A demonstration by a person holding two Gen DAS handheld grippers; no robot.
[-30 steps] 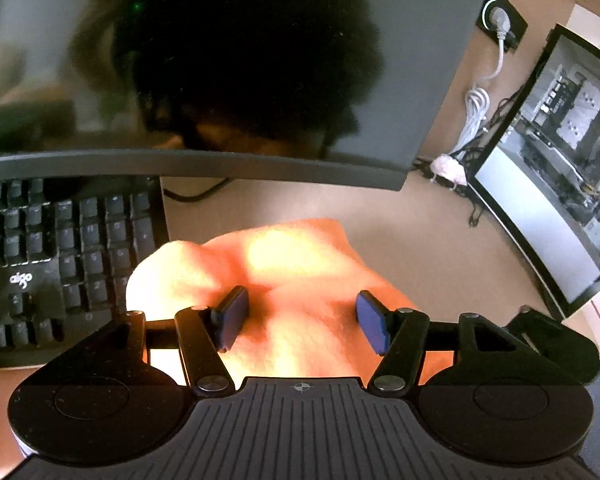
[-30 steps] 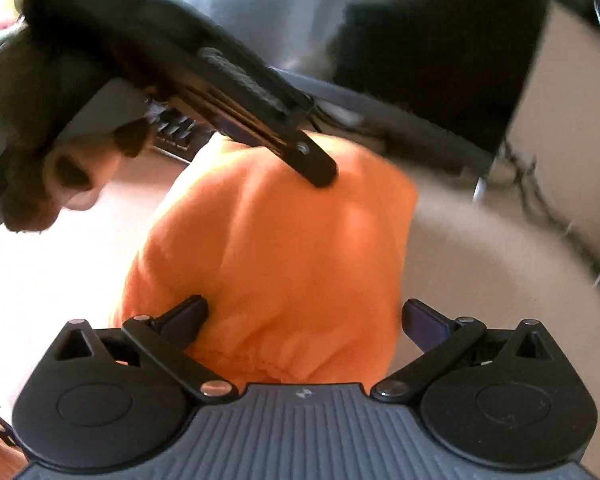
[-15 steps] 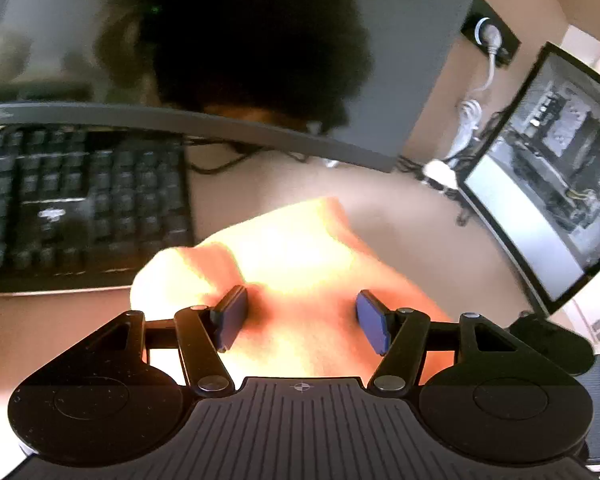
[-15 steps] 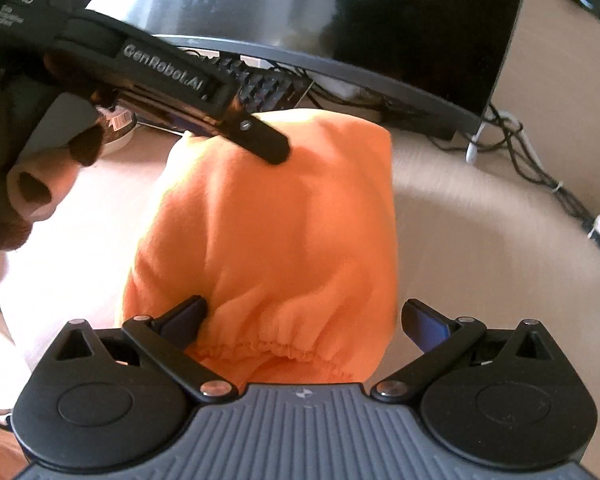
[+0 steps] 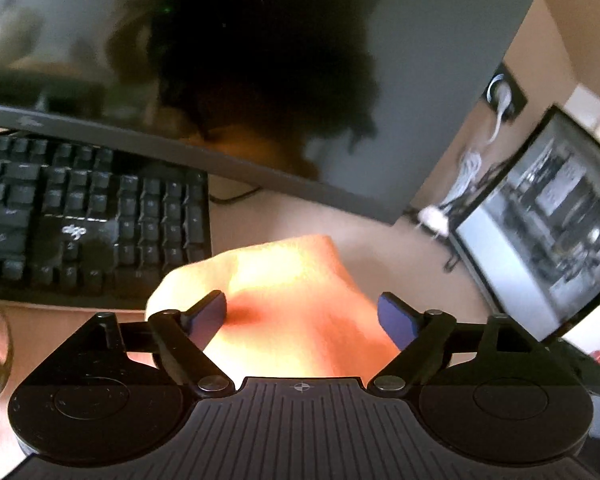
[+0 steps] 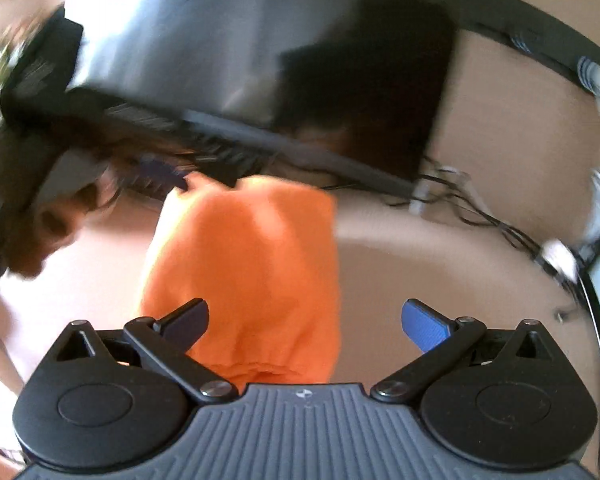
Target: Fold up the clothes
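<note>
A folded orange garment [image 5: 296,280] lies as a mound on the beige desk in front of the keyboard. My left gripper [image 5: 302,316] straddles its near end. Its jaws are opening: the left pad still brushes the cloth and the right pad stands clear of it. In the right wrist view the same orange garment [image 6: 252,264] sits between the wide-open fingers of my right gripper [image 6: 306,324], close to the left finger and far from the right one. The left gripper [image 6: 160,176], held by a hand [image 6: 40,220], shows at the garment's far left corner.
A black keyboard [image 5: 92,216] lies to the left behind the garment, under a dark monitor [image 5: 420,80]. A second screen [image 5: 540,232] stands at the right. Cables [image 6: 480,212] trail across the desk behind the monitor. A wall socket [image 5: 504,94] sits beyond.
My left gripper's jaws have widened off the garment, and the keyboard shows further right. The right gripper has pulled back and up, so the garment sits further left in its blurred view.
</note>
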